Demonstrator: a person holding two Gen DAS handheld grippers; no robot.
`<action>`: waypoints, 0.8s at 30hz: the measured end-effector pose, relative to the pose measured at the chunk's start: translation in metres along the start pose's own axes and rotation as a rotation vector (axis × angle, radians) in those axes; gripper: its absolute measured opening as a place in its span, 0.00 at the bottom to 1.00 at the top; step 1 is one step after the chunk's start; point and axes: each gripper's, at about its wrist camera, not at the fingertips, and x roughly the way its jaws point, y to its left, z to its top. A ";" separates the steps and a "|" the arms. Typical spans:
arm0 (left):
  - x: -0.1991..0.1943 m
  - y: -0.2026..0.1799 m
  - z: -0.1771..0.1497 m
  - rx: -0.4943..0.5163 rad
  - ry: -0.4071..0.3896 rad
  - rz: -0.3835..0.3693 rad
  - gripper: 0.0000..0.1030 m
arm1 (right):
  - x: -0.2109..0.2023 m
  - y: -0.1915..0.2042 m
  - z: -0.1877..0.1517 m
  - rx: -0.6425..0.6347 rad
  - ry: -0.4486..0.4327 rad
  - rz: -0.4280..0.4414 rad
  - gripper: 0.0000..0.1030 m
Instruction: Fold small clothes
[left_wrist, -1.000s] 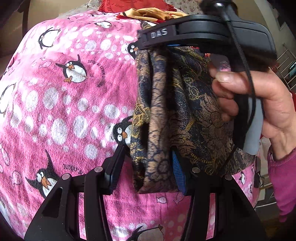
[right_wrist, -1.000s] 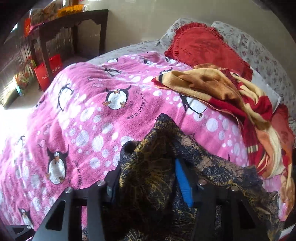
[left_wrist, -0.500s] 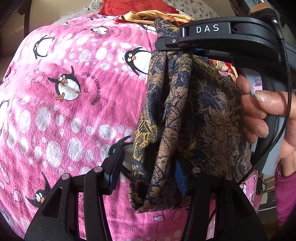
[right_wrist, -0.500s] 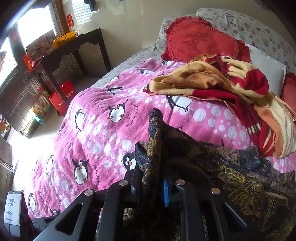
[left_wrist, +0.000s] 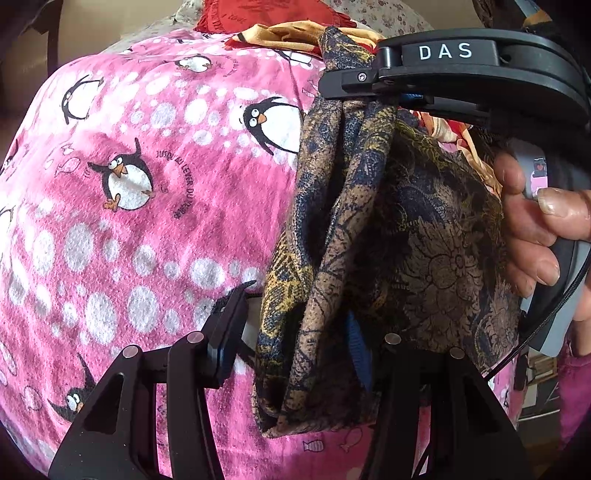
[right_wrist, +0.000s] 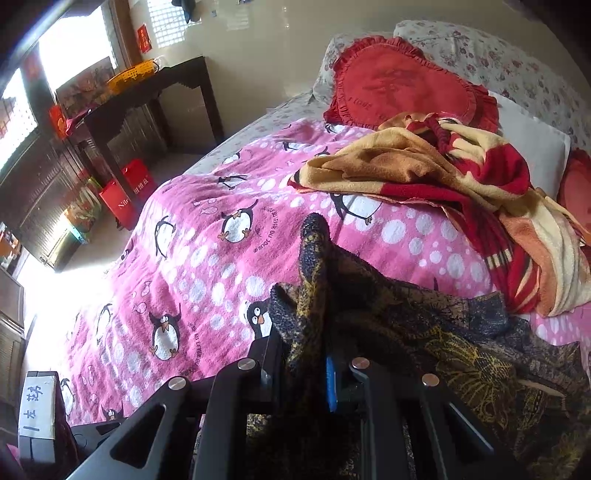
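Observation:
A small dark-blue and gold patterned garment (left_wrist: 388, 236) hangs bunched in the air above the pink penguin bedspread (left_wrist: 129, 184). My right gripper (right_wrist: 306, 365) is shut on its upper edge; in the left wrist view that gripper (left_wrist: 354, 96) is at the top right, held by a hand. My left gripper (left_wrist: 291, 332) is open, its fingers either side of the hanging folds, the cloth lying against the right finger. In the right wrist view the garment (right_wrist: 424, 332) drapes down to the right.
A crumpled yellow and red blanket (right_wrist: 443, 177) lies at the head of the bed, with a red heart cushion (right_wrist: 402, 85) and a floral pillow (right_wrist: 498, 55) behind. A dark wooden table (right_wrist: 147, 99) and red bags (right_wrist: 125, 192) stand by the bed's far side.
My right gripper has lifted the garment higher and moved right, pinching tighter on it. The cloth hangs longer between my left fingers, which have stayed open.

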 end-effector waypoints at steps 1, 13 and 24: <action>0.002 -0.003 0.001 -0.001 -0.002 -0.002 0.49 | -0.001 0.000 0.000 0.002 0.000 0.003 0.16; 0.005 0.003 0.002 -0.084 -0.032 -0.149 0.12 | 0.000 -0.005 0.004 0.036 0.022 0.043 0.18; -0.009 -0.024 -0.005 -0.013 -0.105 -0.121 0.12 | 0.012 0.020 0.011 -0.011 0.121 0.000 0.73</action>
